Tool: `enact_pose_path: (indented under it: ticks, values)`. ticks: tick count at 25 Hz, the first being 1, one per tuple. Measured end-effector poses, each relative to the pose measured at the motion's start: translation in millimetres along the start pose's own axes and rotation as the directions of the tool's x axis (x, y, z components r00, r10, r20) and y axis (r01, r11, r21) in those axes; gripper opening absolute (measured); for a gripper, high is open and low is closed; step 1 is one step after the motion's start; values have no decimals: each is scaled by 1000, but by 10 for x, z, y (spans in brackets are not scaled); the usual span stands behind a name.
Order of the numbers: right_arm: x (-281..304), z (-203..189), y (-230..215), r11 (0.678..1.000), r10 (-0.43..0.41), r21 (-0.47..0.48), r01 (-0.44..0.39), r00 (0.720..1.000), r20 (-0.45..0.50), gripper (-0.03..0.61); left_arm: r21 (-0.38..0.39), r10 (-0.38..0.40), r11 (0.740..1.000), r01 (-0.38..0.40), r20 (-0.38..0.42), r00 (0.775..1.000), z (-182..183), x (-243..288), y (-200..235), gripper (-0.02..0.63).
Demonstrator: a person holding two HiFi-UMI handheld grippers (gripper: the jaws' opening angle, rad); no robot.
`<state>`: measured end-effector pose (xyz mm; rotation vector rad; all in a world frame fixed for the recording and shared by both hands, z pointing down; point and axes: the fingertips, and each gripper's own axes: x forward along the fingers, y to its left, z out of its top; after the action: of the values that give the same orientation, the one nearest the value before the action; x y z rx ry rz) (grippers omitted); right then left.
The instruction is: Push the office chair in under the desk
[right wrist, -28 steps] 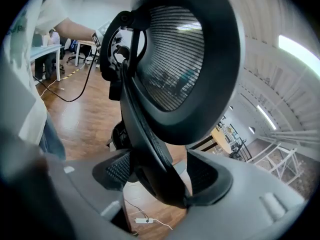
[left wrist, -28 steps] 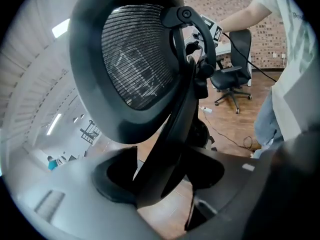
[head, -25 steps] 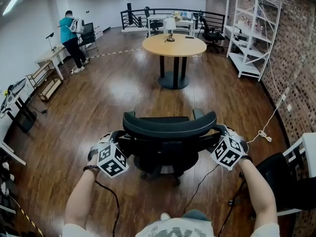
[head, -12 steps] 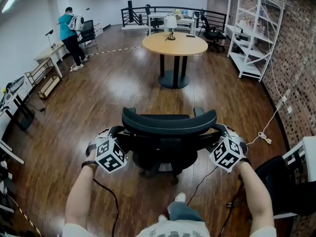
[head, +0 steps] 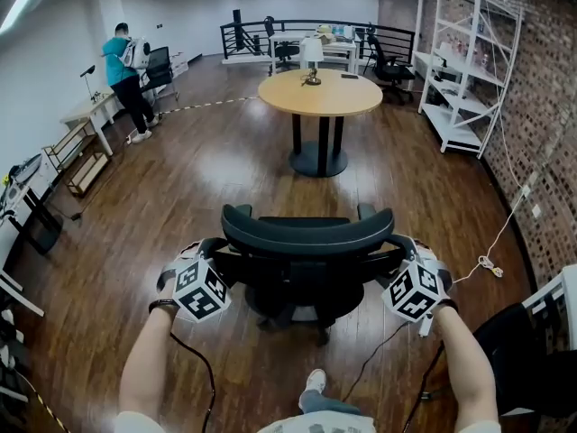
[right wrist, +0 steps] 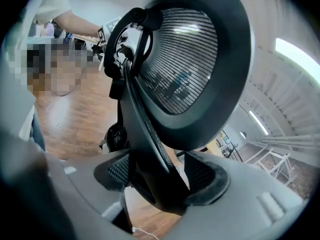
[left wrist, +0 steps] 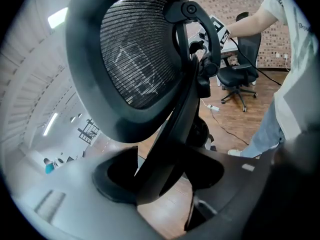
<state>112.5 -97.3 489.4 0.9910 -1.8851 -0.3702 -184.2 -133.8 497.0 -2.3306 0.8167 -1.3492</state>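
— We are looking at a bright room: a ceiling strip light [head: 22, 3] is glaring off the wooden floor [head: 215, 165].
— And we are getting bowed edges; both gripper views are blurring close up, with the corners darkening.

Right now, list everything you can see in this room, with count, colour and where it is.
office chair: one, black, centre foreground
round table: one, tan top, beyond the chair
lamp: one, white shade, on that table
shelf unit: one, white, right, against brick wall
second chair: one, black, lower right edge
person: one, teal top, far left
left tool: one, grey, clamped on office chair's frame
right tool: one, grey, jaws just been closing, clamped on office chair's frame
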Motion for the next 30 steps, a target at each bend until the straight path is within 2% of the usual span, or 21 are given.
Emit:
enact_pose_path:
  ticks: [8, 21, 27, 30]
  values:
    - [520, -108, -619, 1000, 1, 3, -1, 1000, -3, 302, 10, -33, 999, 33, -45, 998, 227, 594, 535, 287]
    - [1223, -98, -1388, 1000, -14, 7, 14, 1000, -8, 302, -1, -31, 1000, 31, -55, 998, 425, 1284, 1299, 290]
    - [1543, -227, -1748, 1000, -21, 6, 21, 1000, -13, 302, -2, -21, 1000, 21, -51, 998, 595, 1656, 1590, 291]
    - [1708, -121, -1886, 999, -31, 7, 31, 999, -12, 302, 1, -24, 1000, 24, -47, 999, 557, 1772, 1808, 293]
